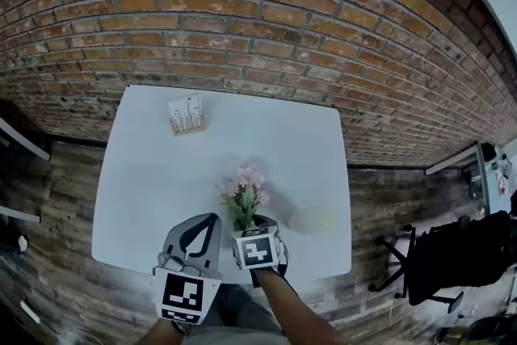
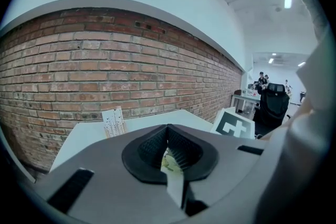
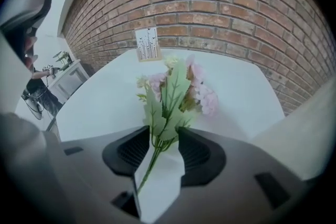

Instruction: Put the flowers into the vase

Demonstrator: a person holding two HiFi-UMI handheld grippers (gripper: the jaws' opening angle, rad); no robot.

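A bunch of pink flowers (image 1: 246,188) with green leaves lies on the white table (image 1: 145,174), blossoms away from me. My right gripper (image 1: 251,227) points steeply down over its stem end. In the right gripper view the flowers (image 3: 178,89) rise between the jaws of the right gripper (image 3: 160,138), which stand wide apart; the thin stem runs through the gap and the pads do not press on it. A pale rounded vase (image 1: 312,219) sits just right of that gripper. My left gripper (image 1: 211,222) hovers left of the flowers, and in its own view the left gripper (image 2: 169,135) has its tips together.
A small printed card stand (image 1: 187,114) is at the table's far left, also in the left gripper view (image 2: 113,121). A brick wall (image 1: 242,4) runs behind the table. An office chair (image 1: 452,258) stands on the wooden floor to the right.
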